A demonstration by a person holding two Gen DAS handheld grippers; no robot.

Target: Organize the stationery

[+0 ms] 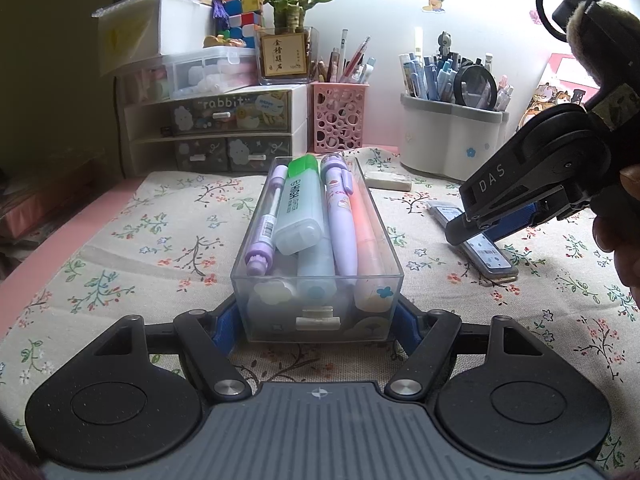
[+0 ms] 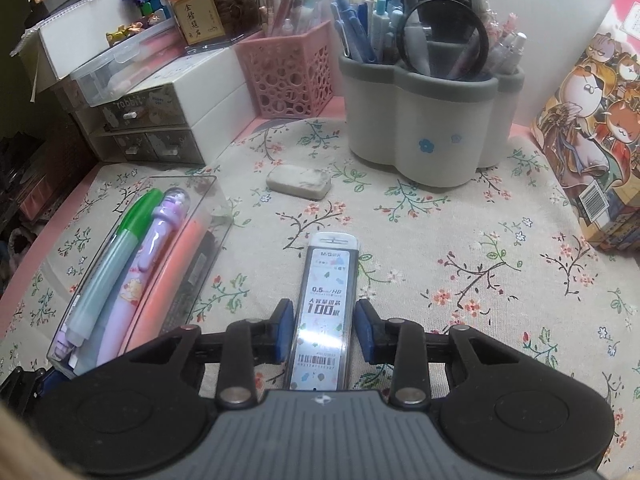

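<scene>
A: What is seen on the desk?

B: A clear plastic drawer (image 1: 318, 280) is shown resting on a flowered tablecloth (image 1: 140, 248), clamped at its near end by the left gripper (image 1: 318, 322), whose blue pads (image 1: 224, 320) are pressed against both side walls. Inside the drawer a green-capped highlighter (image 1: 298, 204), a purple pen (image 1: 340, 216), an orange highlighter (image 1: 370, 236) and a slim lilac pen (image 1: 266, 224) are laid lengthwise.

A: And the other tool?

B: The right gripper (image 2: 322, 330) is held low over a flat case of pencil leads (image 2: 322, 312), which lies on the cloth just right of the drawer. The case is set between the two jaws. The left pad (image 2: 285, 332) is seen at the case's edge, while a narrow gap is left at the right pad, so the jaws are apart and the case is not clamped. In the left wrist view the same gripper is seen tilted down onto the case, with a hand (image 1: 622, 216) partly visible behind it.

A: What else is pictured?

B: A worn white eraser (image 2: 299, 181) is seen lying farther back on the cloth. Behind it stand a pink pen cup (image 2: 286, 76) and a grey-rimmed white pen holder (image 2: 416, 128), both filled with pens. A small chest of drawers (image 1: 208, 132) is set at the back left.
</scene>
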